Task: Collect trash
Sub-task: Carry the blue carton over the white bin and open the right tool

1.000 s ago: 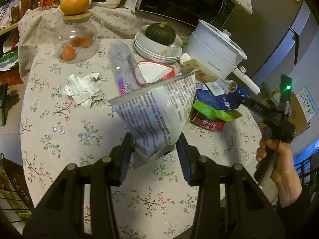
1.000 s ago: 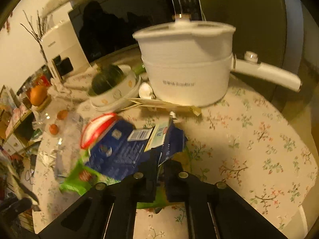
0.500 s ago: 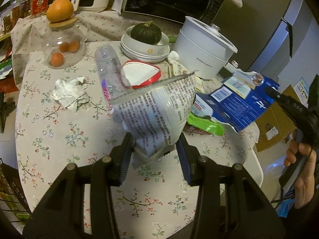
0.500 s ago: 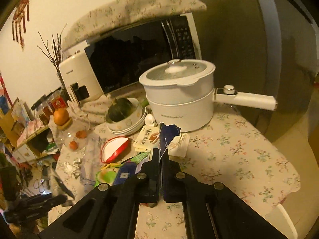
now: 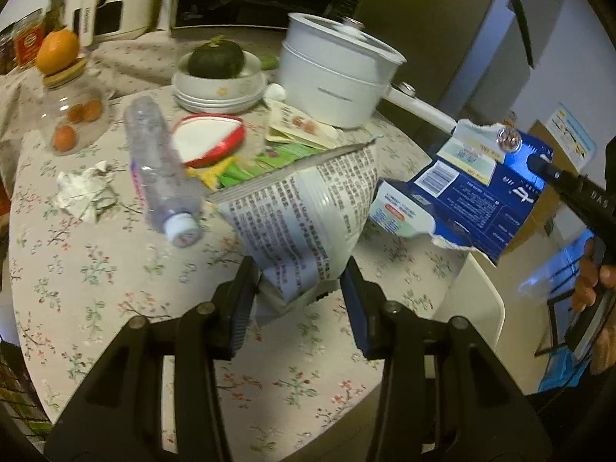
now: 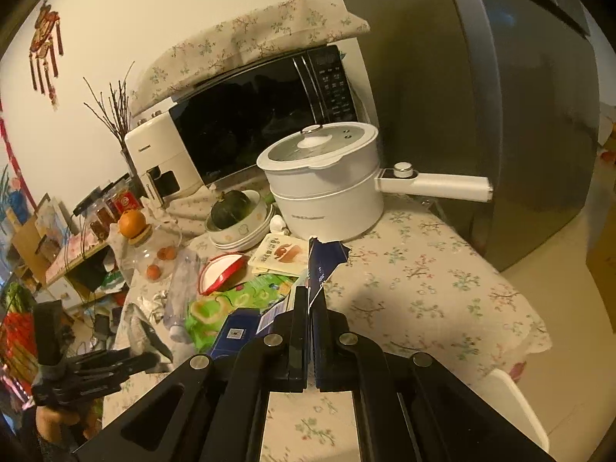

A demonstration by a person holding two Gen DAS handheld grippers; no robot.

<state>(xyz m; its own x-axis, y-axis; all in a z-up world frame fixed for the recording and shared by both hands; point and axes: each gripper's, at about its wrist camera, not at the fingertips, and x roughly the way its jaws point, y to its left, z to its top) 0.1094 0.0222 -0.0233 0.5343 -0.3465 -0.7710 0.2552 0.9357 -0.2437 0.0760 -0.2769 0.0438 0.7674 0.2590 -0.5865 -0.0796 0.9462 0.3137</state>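
On my left wrist view, a jar point(image 5: 71, 115) with an orange point(image 5: 57, 51) on its lid stands at the table's point(image 5: 96, 269) far left. Next comes crumpled paper point(image 5: 82, 190), then an empty bottle point(image 5: 159, 171) lying on the cloth, cap toward me. Past it sit a red-rimmed lid point(image 5: 210, 142), a green wrapper point(image 5: 246, 167) and flat packets point(image 5: 298, 129), with bowls point(image 5: 219, 90) and a white pot point(image 5: 335, 81) behind.

My left gripper point(image 5: 298, 296) is part-way spread, both pads pressing the base of a printed bag point(image 5: 304, 211) that stands up over the table.

To the right, my right gripper point(image 5: 539, 165) pinches a torn blue carton point(image 5: 473, 188), held in the air just beyond the table edge. In the right wrist view, that gripper point(image 6: 310, 308) has its fingers pressed together on the carton's point(image 6: 323, 265) thin edge, and the left gripper point(image 6: 115, 365) shows low at the left.
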